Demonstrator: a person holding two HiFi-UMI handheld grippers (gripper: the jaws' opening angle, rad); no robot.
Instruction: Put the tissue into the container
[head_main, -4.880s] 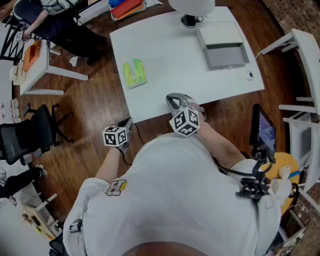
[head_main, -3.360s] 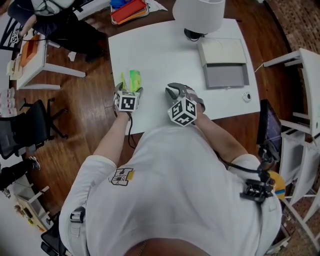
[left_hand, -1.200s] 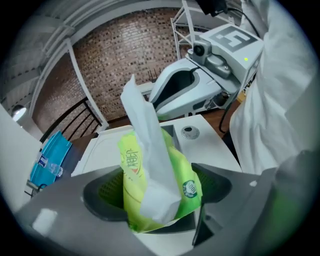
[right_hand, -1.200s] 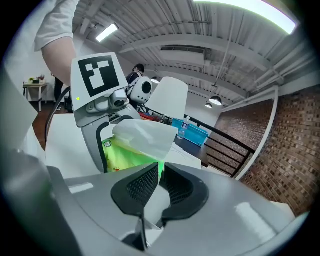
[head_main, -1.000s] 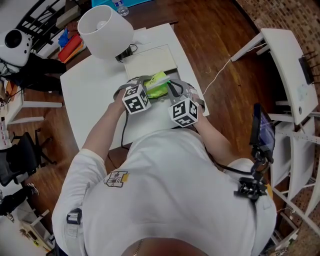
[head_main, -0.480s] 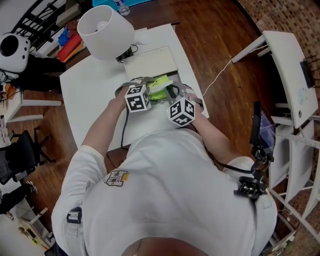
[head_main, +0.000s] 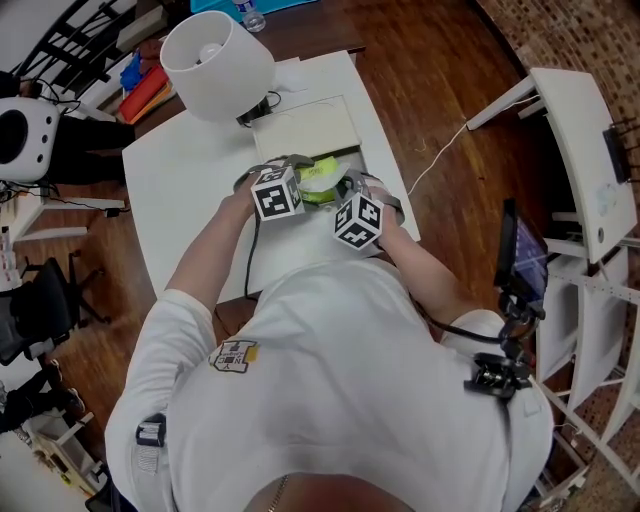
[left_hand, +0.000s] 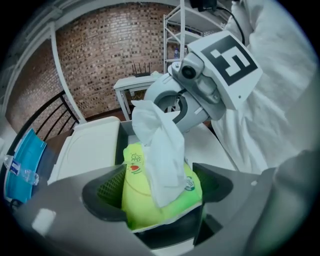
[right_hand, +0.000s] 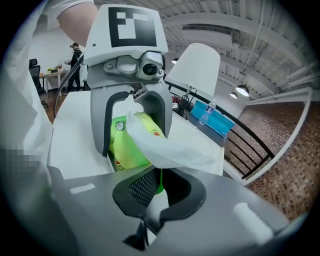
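A green tissue pack (head_main: 318, 178) (left_hand: 135, 195) (right_hand: 122, 147) sits between the jaws of my left gripper (head_main: 298, 166) (left_hand: 160, 196) (right_hand: 132, 117), which is shut on its two sides. The pack hangs in the mouth of the grey container (head_main: 366, 163) (left_hand: 121, 137), beside its white lid (head_main: 305, 125) (left_hand: 85, 145). A white tissue (left_hand: 160, 150) (right_hand: 172, 145) sticks out of the top of the pack. My right gripper (head_main: 347, 183) (left_hand: 175, 107) (right_hand: 145, 220) faces the left one and is shut on the far end of that tissue.
A white lamp (head_main: 218, 65) stands on the white table (head_main: 180, 200) just behind the container. A cable (head_main: 440, 150) runs off the table's right edge. White shelving (head_main: 590, 150) and a screen on a stand (head_main: 520, 265) are at the right.
The left gripper fetched the pack from the table's left side and brought it over the container. In the last second both grippers drew a little closer together and the pack sank slightly.
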